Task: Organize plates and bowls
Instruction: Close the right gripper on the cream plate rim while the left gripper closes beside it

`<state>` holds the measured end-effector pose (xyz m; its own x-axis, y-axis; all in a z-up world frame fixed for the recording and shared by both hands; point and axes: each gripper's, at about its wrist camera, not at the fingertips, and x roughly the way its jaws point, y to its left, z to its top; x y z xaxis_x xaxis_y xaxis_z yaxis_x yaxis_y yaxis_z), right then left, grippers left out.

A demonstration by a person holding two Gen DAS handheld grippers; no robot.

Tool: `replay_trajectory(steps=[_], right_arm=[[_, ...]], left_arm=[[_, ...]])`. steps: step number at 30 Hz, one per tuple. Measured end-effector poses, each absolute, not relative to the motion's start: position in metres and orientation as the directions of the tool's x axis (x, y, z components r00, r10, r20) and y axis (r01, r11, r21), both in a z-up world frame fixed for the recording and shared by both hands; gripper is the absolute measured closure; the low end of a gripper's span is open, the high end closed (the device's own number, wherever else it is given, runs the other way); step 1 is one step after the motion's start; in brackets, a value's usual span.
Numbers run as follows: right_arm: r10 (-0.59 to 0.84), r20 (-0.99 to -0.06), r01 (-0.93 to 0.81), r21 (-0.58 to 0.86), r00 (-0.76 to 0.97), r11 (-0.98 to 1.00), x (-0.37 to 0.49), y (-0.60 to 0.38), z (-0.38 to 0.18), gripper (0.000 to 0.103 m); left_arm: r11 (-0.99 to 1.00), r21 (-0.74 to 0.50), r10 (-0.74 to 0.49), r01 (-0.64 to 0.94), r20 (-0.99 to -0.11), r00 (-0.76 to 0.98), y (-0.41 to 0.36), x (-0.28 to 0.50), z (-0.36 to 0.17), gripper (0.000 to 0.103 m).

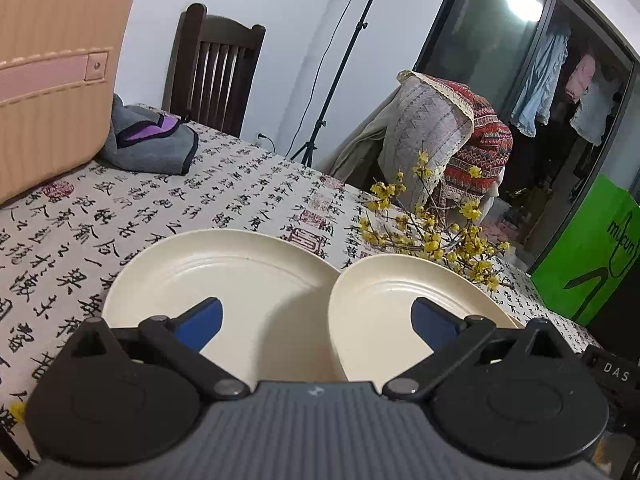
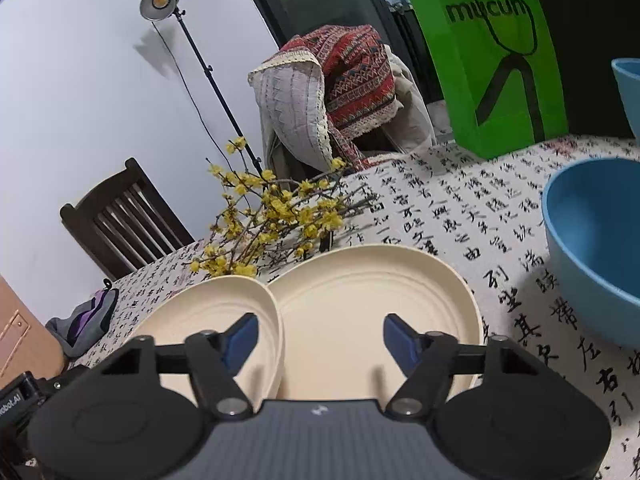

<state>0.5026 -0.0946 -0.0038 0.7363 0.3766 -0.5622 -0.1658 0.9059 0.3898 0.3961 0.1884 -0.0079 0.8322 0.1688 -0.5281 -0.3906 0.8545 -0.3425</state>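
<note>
Two cream plates lie side by side on the calligraphy-print tablecloth, their rims meeting. In the left wrist view the left plate (image 1: pixel 216 276) and the right plate (image 1: pixel 392 300) sit just ahead of my left gripper (image 1: pixel 316 320). It is open, with one blue pad over each plate. In the right wrist view the same left plate (image 2: pixel 208 320) and right plate (image 2: pixel 360 300) lie under my right gripper (image 2: pixel 320 340). Its jaws stand apart with nothing pressed between them. A large blue bowl (image 2: pixel 600 248) rests at the right, with a second blue bowl's (image 2: pixel 628 92) edge behind it.
A branch of yellow flowers (image 2: pixel 272 216) lies just behind the plates. A green paper bag (image 2: pixel 492 60) stands at the far table edge. A peach suitcase (image 1: pixel 52 72) and a grey-purple cloth (image 1: pixel 152 140) sit at the left. Chairs (image 1: pixel 212 68) stand around the table.
</note>
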Motion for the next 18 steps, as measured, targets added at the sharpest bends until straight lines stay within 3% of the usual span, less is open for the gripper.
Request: replay_trajectory(steps=[13,18], right_arm=[[0.435,-0.555,-0.207,0.426,0.71,0.881,0.506,-0.082,-0.015,0.051],[0.46,-0.562,-0.209,0.454,0.687,0.866,0.509,-0.083,-0.021,0.063]], left_arm=[[0.847,-0.37,0.13,-0.381,-0.551,0.825,0.19,0.405,-0.02,0.017],[0.844,-0.396,0.093,-0.361,-0.556,0.826,0.189,0.408,-0.026,0.039]])
